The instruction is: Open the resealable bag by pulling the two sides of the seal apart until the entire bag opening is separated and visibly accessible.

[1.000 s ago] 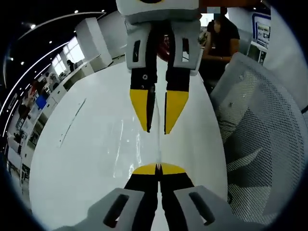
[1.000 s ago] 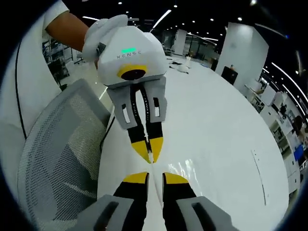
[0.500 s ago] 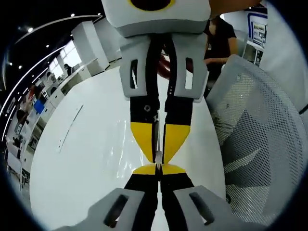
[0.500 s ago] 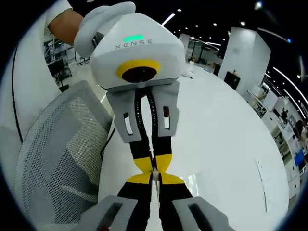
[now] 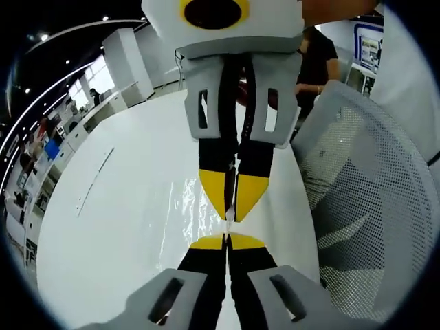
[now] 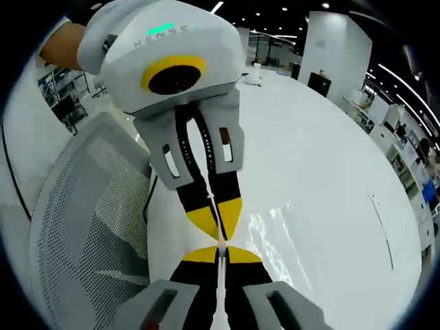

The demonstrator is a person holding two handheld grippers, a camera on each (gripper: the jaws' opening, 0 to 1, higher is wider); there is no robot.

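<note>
Left gripper view: white bench (image 5: 110, 227) on the left, clear resealable bag (image 5: 189, 213) lying on it, glinting, just left of the gripper tips. Left gripper (image 5: 227, 239) rises from the bottom, jaws pressed together on a thin edge of the bag. Right gripper (image 5: 232, 206) comes down from the top, jaws nearly closed, tips almost touching the left one's. Mesh chair (image 5: 357, 199) on the right, a person in black behind it.

Right gripper view: mesh chair (image 6: 82, 234) on the left. Left gripper (image 6: 217, 230) enters from top, yellow tips pinching a thin strip. Right gripper (image 6: 221, 253) at the bottom, jaws closed on the same strip. Bag (image 6: 282, 240) spreads to the right on the bench (image 6: 330, 151).
</note>
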